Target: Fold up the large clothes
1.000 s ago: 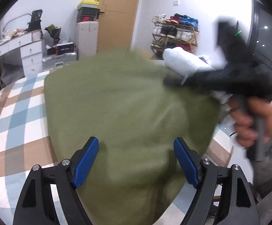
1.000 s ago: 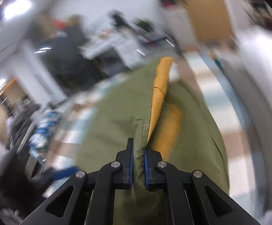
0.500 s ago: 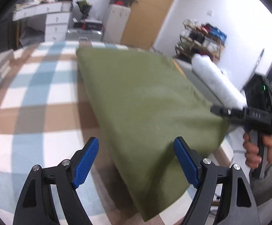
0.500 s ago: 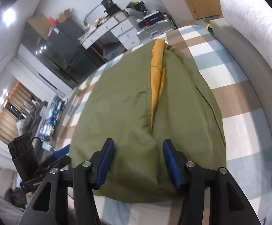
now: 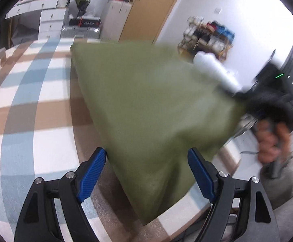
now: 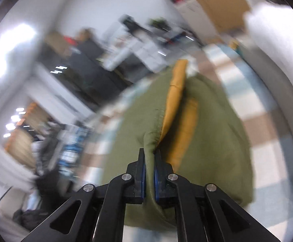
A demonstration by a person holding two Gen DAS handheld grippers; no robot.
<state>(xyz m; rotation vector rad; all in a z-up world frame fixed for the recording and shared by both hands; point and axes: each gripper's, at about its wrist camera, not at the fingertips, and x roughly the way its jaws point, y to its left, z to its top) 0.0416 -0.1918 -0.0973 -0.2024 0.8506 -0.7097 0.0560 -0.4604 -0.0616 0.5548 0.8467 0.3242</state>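
At six o'clock, the right gripper point(image 6: 149, 162) had just clamped the green garment's point(image 6: 207, 141) hem; the left gripper point(image 5: 146, 173) gaped, empty. That thin pinch risked slipping.

- One green jacket point(image 5: 146, 104) lies on the checked bed point(image 5: 25, 104).
- Two grippers: left gripper point(image 5: 147, 173), right gripper point(image 6: 149, 171).
- One white roll point(image 5: 215, 70) beside the bed.

Olive-green garment point(image 6: 207, 133), orange lining showing, apparently lifted at near edge.

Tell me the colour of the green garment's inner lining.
Orange-yellow lining, inside the green garment; it shows best in the right wrist view.
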